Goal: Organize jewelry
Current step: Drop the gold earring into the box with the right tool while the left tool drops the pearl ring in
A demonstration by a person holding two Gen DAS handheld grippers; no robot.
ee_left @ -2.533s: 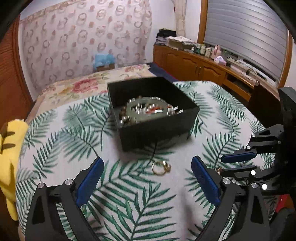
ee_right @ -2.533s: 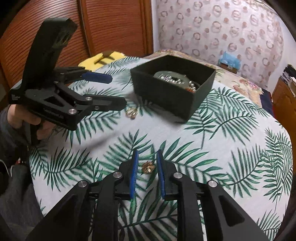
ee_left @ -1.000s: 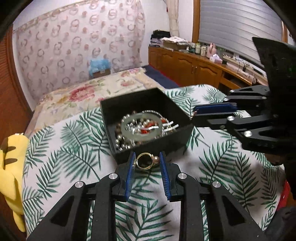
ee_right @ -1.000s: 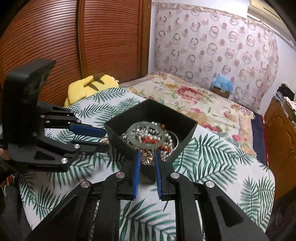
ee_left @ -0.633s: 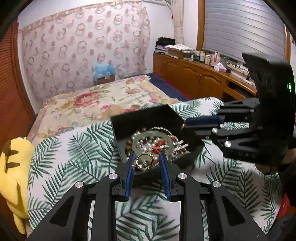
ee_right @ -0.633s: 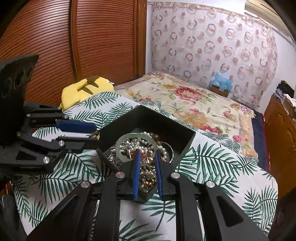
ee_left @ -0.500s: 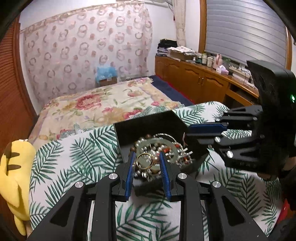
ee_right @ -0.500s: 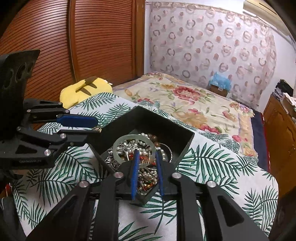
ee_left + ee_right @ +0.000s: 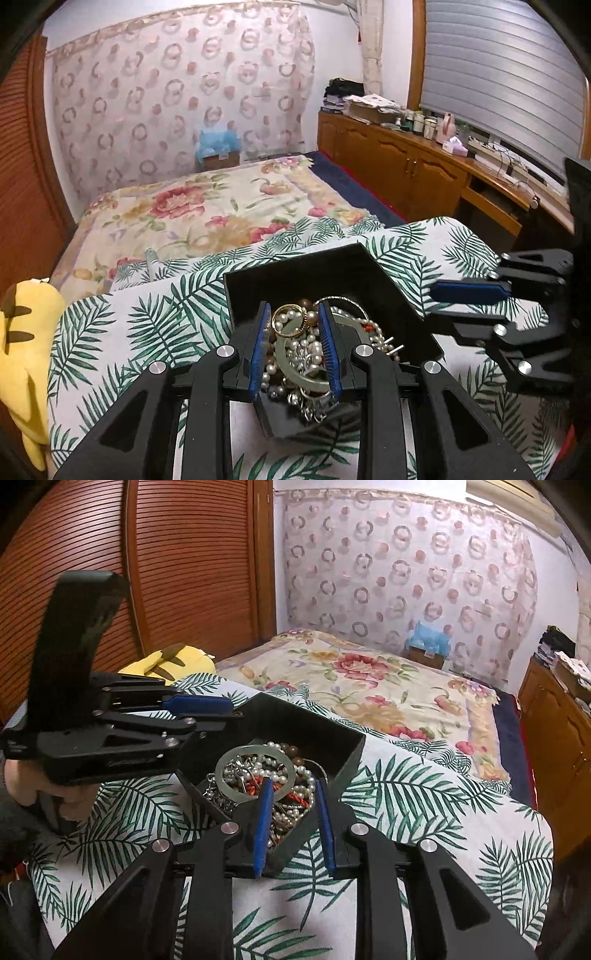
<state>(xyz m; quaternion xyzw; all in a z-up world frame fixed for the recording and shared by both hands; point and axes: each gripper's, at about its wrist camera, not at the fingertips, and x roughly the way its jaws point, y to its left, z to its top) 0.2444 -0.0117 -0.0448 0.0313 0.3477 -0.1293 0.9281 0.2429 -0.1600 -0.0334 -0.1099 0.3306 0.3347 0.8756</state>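
We see a bed under a floral cover (image 9: 207, 210), and nearer to us a palm-leaf cloth (image 9: 147, 325) spread across the surface where the work sits. On that cloth stands the open black box (image 9: 332, 273), filled with a tangle of pearl strands, beads and a pale green bangle (image 9: 255, 771). A yellow plush toy (image 9: 26, 332) lies at the cloth's left edge in the left wrist view.

Our left gripper (image 9: 293, 319) hangs over the box, its blue pads pinching a gold ring (image 9: 290, 319) just above the heap of pearls. Our right gripper (image 9: 291, 794) also points down into the box from the other side; its jaws stand a little apart and we see nothing caught between them, only the jewelry lying below. In the right wrist view a hand (image 9: 33, 786) grips the left tool's handle beside the box.
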